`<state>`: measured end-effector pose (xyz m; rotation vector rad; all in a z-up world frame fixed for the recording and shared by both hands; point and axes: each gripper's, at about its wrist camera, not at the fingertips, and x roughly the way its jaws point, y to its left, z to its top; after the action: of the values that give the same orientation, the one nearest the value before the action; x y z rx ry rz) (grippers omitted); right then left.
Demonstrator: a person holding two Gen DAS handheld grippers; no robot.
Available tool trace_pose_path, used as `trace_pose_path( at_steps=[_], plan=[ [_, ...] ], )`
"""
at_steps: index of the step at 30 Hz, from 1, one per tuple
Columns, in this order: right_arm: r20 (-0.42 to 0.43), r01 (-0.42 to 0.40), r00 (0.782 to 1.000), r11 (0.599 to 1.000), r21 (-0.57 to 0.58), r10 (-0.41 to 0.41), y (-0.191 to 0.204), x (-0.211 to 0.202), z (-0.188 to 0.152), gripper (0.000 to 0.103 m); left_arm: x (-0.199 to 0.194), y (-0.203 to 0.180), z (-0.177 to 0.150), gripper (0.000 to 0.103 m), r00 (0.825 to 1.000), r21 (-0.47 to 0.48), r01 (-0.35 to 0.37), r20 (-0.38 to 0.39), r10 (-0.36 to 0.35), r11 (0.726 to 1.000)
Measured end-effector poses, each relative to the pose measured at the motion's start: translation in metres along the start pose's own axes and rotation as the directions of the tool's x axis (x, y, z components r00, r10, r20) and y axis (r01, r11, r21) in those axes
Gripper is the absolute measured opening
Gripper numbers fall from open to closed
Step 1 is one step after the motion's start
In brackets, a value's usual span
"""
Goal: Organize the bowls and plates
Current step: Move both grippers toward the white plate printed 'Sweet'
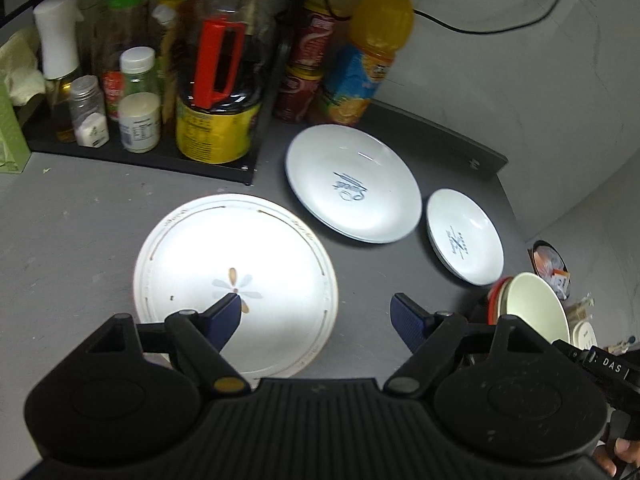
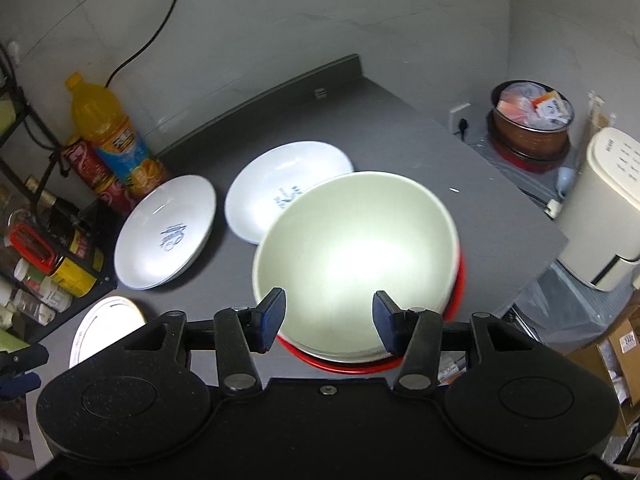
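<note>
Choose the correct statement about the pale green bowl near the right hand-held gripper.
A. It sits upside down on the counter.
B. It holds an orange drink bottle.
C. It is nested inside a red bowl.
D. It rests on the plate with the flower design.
C: in the right wrist view, the pale green bowl sits open side up, with the rim of a red bowl showing around its lower right edge.
</note>
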<state>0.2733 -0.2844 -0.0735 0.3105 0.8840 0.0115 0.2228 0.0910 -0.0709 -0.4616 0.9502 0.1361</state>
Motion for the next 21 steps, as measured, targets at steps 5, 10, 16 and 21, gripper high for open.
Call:
trace_pose_path(
  at_steps=[5,10,16,21],
  plan=[
    [-0.018,-0.04,0.999,0.998,-0.04,0.039,0.019,0.01,0.006,0.049,0.006,0.011,0.007,0.08,1.0,-0.033,-0.022,-0.004,0.022,0.999],
    [-0.023,-0.094,0.995,0.991,-0.092,0.093,0.038,0.022,0.017,0.058,0.015,0.016,0.016,0.08,0.999,-0.063,-0.041,-0.006,0.041,0.997],
    [-0.064,-0.146,0.988,0.979,-0.143,0.138,0.055,0.049,0.043,0.058,0.032,0.014,0.028,0.08,0.998,-0.114,-0.068,-0.017,0.067,0.991],
    [-0.119,-0.208,0.975,0.955,-0.213,0.186,0.073,0.069,0.063,0.058,0.048,0.009,0.038,0.08,0.995,-0.148,-0.101,-0.03,0.097,0.984]
  ],
)
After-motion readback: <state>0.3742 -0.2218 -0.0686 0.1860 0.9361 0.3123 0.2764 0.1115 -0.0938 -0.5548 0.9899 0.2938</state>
